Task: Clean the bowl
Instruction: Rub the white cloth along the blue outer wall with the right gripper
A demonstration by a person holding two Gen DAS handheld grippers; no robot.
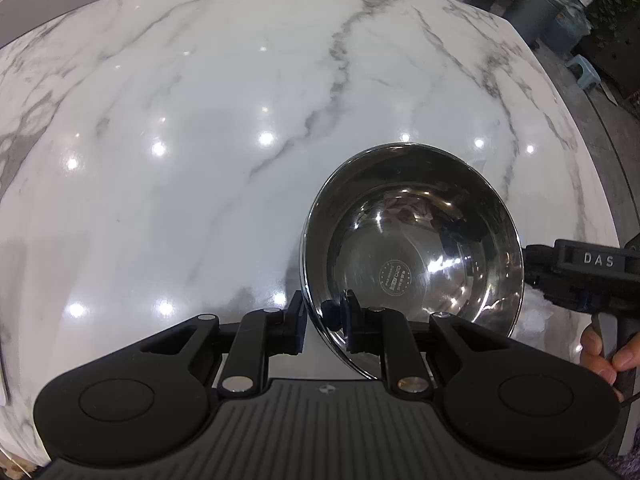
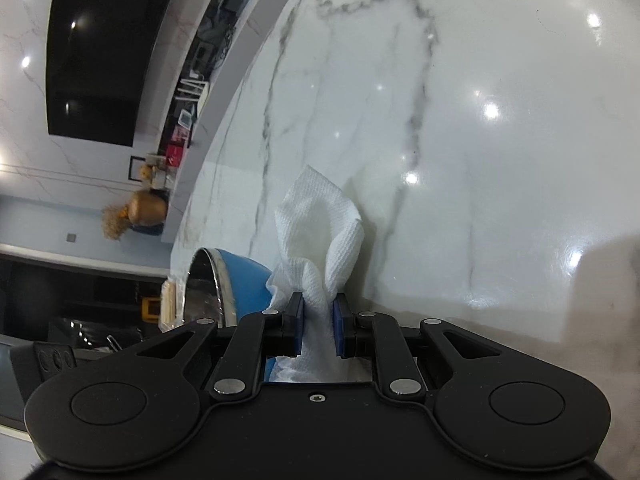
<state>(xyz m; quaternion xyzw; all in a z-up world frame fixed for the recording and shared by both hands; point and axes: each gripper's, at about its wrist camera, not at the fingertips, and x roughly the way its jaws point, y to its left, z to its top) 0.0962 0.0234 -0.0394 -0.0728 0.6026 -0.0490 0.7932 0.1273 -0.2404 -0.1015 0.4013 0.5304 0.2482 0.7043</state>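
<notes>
A shiny steel bowl [image 1: 416,248] with a blue outside [image 2: 244,280] stands tilted over the white marble table [image 1: 200,160]. My left gripper [image 1: 323,324] is shut on its near rim, one pad outside and one inside. The bowl's inside looks bare, with a round stamp on the bottom. In the right wrist view my right gripper [image 2: 318,322] is shut on a crumpled white paper towel [image 2: 320,232] that sticks up past the pads, just right of the bowl. The right gripper's body [image 1: 588,272] and the person's fingers [image 1: 604,356] show beside the bowl in the left wrist view.
The marble table [image 2: 480,160] spreads wide beyond the bowl. Off its far right edge stand a grey bin [image 1: 536,8], plants and a small stool [image 1: 582,70]. A dark screen [image 2: 104,56] and shelves with small items lie past the table's edge.
</notes>
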